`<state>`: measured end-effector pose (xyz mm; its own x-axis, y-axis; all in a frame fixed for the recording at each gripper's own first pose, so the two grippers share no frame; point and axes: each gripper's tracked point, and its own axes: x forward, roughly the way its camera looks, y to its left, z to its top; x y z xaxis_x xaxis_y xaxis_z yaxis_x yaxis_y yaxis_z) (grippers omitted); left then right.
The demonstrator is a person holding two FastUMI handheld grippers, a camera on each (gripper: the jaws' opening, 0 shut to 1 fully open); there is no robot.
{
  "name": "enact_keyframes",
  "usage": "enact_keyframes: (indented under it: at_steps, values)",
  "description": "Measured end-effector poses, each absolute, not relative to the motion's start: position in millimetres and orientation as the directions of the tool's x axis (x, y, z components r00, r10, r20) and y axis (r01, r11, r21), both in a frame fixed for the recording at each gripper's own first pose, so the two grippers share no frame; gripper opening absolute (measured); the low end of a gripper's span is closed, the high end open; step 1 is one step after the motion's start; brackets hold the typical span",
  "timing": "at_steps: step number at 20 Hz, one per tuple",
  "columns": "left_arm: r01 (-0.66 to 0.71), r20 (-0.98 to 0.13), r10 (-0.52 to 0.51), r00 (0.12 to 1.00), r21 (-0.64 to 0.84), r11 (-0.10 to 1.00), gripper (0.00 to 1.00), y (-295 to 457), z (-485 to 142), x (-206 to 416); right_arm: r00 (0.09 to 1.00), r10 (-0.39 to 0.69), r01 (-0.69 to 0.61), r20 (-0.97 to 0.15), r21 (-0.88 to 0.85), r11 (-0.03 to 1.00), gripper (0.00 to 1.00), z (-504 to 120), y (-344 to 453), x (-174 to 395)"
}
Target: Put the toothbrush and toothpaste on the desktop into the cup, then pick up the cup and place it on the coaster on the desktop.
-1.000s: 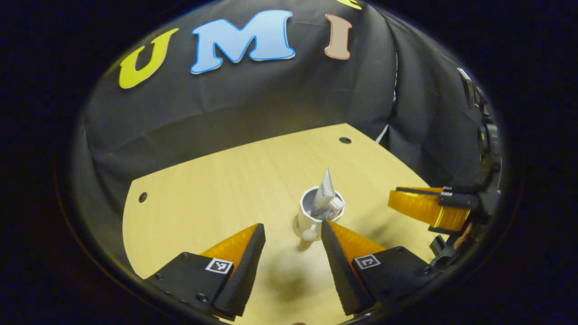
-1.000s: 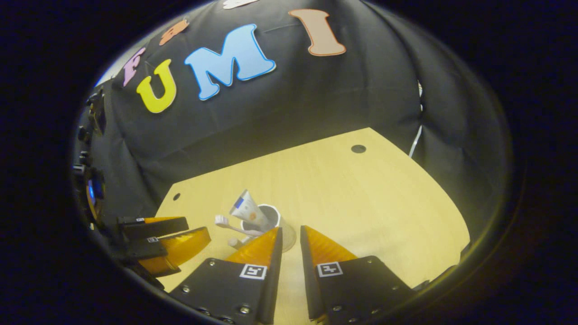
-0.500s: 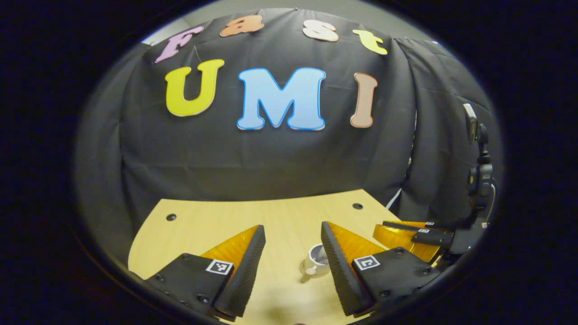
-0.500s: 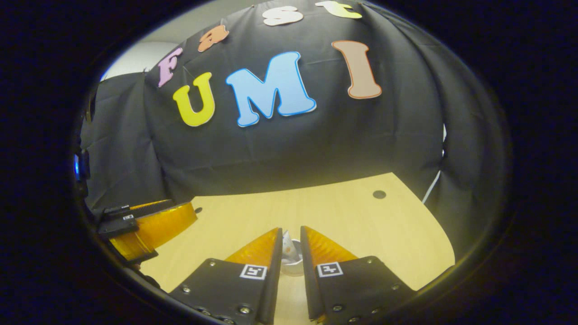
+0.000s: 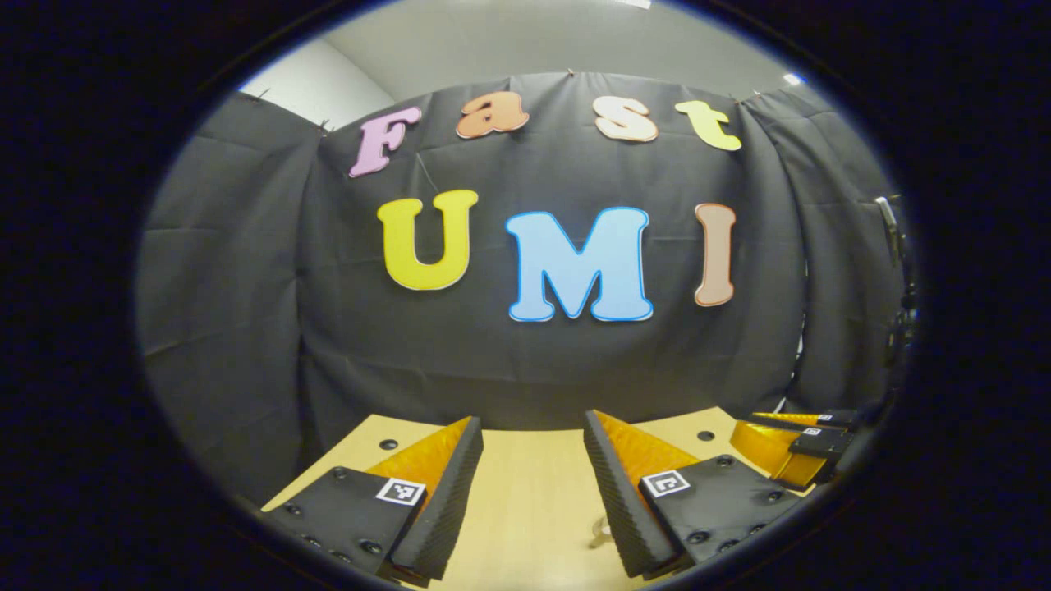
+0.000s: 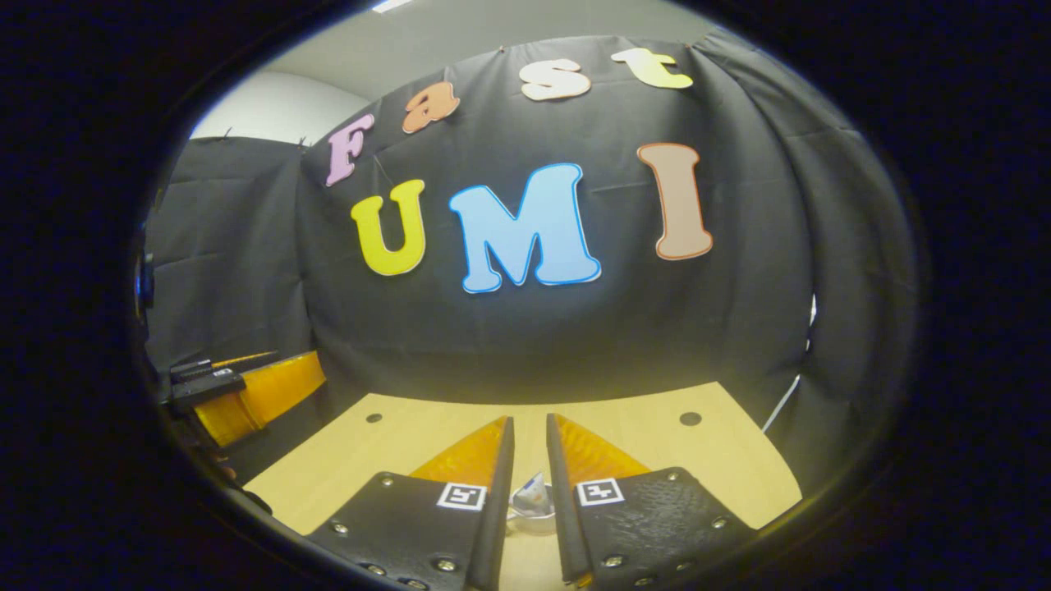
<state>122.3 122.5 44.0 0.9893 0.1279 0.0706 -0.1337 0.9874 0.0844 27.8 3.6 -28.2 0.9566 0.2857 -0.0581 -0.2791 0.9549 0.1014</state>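
My left gripper (image 5: 532, 420) stands open with nothing between its fingers, above the wooden desktop (image 5: 525, 492). A small pale bit of the cup (image 5: 598, 538) peeks out beside its right finger at the bottom of the left gripper view. In the right gripper view, the cup's white rim (image 6: 525, 519) with the toothpaste tube's end (image 6: 532, 491) shows low down through the narrow slit between my fingers. My right gripper (image 6: 530, 419) is shut to that slit and holds nothing. The toothbrush is hidden.
The other gripper (image 5: 792, 447) hangs at the desktop's right edge in the left gripper view. In the right gripper view the other gripper (image 6: 246, 394) is at the left. Small dark holes (image 6: 690, 419) mark the desktop (image 6: 657, 460) near the back edge.
Both views have tilted up from the desktop toward the wall. The cup has slid to the bottom of each view and is mostly hidden. Neither gripper's jaws have changed.
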Motion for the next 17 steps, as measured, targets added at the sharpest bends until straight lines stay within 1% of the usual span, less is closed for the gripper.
enact_keyframes:
  at_steps: [1, 5, 9, 10, 11, 12, 14, 17]
  values:
    - [-0.150, 0.079, 0.144, 0.986, 0.071, 0.986, 0.88, 126, 45, 124, 0.958, 0.283, -0.278, -0.050, 0.086, 0.957, 0.26, -26, 1, 26]
    - [-0.172, 0.100, 0.169, 0.981, 0.027, 0.985, 0.87, 134, 29, 118, 0.971, 0.240, -0.240, 0.008, 0.077, 0.968, 0.26, -12, -14, 20]
    - [-0.172, 0.086, 0.171, 0.981, 0.006, 0.985, 0.87, 129, 28, 111, 0.965, 0.261, -0.260, 0.000, 0.068, 0.963, 0.26, -15, -15, 13]
    - [-0.175, 0.084, 0.174, 0.981, 0.010, 0.985, 0.81, 124, 25, 108, 0.965, 0.262, -0.261, 0.001, 0.067, 0.963, 0.22, -15, -16, 10]
    - [-0.181, 0.084, 0.179, 0.980, 0.016, 0.983, 0.87, 119, 20, 105, 0.967, 0.256, -0.256, 0.009, 0.065, 0.965, 0.26, -13, -21, 7]
    - [-0.190, 0.083, 0.187, 0.979, 0.023, 0.982, 0.87, 116, 17, 101, 0.964, 0.265, -0.266, 0.021, 0.068, 0.962, 0.27, -10, -20, 4]
    - [-0.202, 0.076, 0.199, 0.977, 0.020, 0.979, 0.87, 109, 10, 95, 0.960, 0.277, -0.279, 0.035, 0.064, 0.958, 0.36, -7, -22, -4]
    - [-0.223, 0.073, 0.222, 0.972, 0.008, 0.975, 0.87, 104, 6, 77, 0.951, 0.307, -0.308, 0.032, 0.053, 0.950, 0.36, -8, -22, -14]
